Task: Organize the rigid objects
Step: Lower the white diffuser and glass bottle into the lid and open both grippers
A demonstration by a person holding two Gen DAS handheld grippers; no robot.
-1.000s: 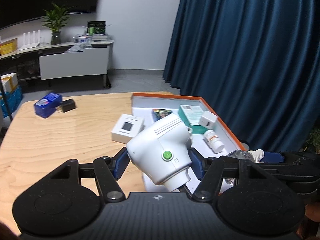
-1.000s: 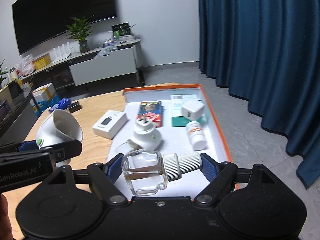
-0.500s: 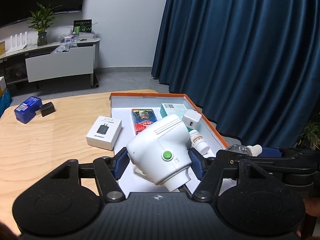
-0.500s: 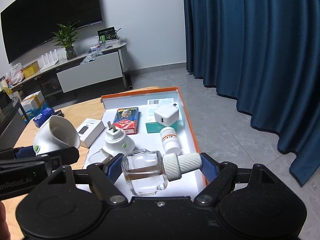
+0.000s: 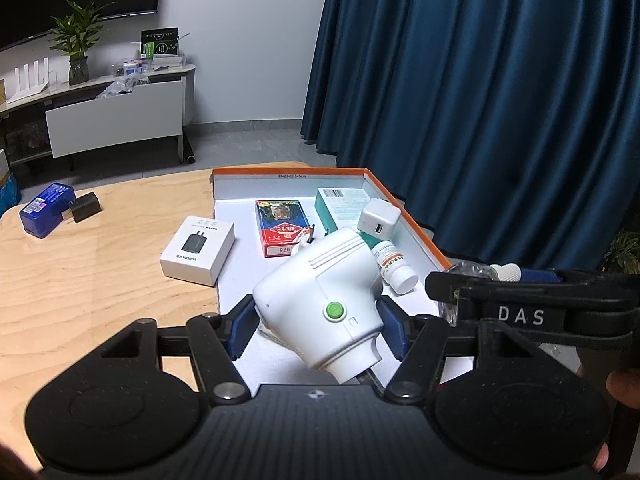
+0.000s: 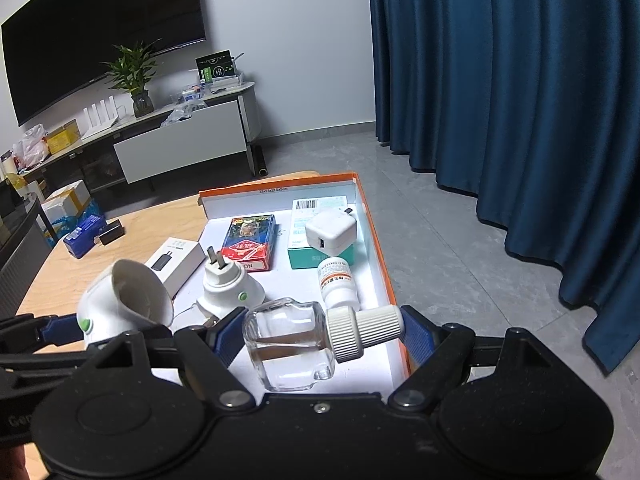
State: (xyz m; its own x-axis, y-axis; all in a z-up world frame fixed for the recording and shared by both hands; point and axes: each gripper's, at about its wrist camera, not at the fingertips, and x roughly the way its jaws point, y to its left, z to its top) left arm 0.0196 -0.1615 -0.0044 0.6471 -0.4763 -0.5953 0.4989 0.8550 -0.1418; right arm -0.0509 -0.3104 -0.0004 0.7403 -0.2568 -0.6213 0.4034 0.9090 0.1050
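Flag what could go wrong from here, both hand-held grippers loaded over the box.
1. The left hand-held gripper pinches the rounded white plug-in device tilted; it could twist or slip out.
2. The right hand-held gripper holds the clear glass bottle sideways, end to end, one pad on its ribbed cap; a slip risks breakage or leakage.
3. The orange-rimmed box is crowded; the pill bottle and second plug-in unit lie just below and could be knocked.

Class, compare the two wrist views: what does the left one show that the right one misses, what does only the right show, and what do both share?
Only left: the "DAS" label on the right gripper.
Only right: the plug-in unit unobscured, the bottle fully visible.
Both: the orange tray, card pack, pill bottle, and white device in the left gripper.
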